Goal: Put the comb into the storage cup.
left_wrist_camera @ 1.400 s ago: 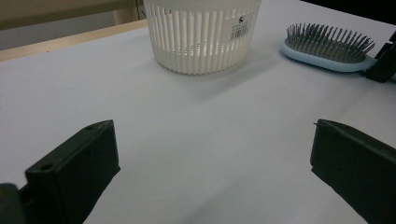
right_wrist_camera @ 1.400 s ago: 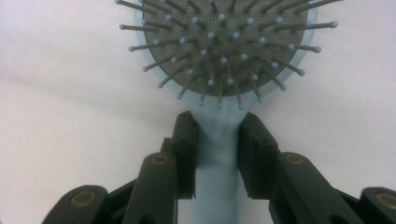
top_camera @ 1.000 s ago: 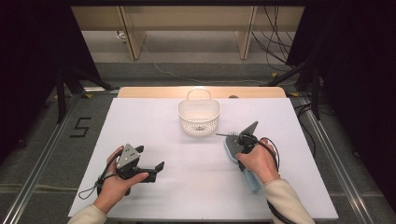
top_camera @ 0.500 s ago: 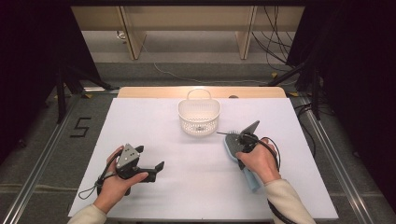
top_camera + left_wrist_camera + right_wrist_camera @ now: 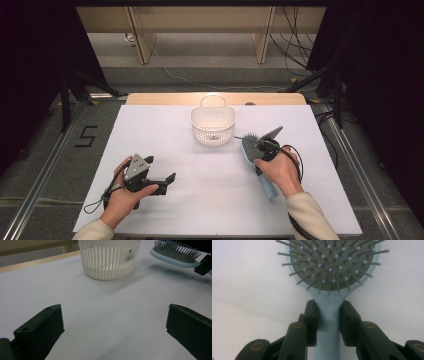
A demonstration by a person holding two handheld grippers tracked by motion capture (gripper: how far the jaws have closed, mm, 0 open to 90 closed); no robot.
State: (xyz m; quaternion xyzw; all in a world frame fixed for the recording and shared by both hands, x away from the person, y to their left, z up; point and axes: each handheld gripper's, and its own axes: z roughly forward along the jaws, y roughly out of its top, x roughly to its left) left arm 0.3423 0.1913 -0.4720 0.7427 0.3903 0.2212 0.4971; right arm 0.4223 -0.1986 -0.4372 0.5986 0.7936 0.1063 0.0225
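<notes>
- Right gripper (image 5: 328, 322) pinches the hairbrush (image 5: 329, 277) at its neck, the head sticking out past the jaws, just beside the basket (image 5: 213, 125). The smooth handle could swivel.
- Left gripper (image 5: 112, 332) sits spread, nothing between; no backup if it slips.

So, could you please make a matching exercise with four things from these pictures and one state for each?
Things:
1. hairbrush
2. basket
3. left gripper
4. right gripper

States:
A. jaws wide apart, nothing between them
B. white, slotted wall, stands on the table
C. pale blue, bristles up, gripped at the neck
D. jaws closed on the handle of the brush

Pairs: 1-C, 2-B, 3-A, 4-D
</notes>
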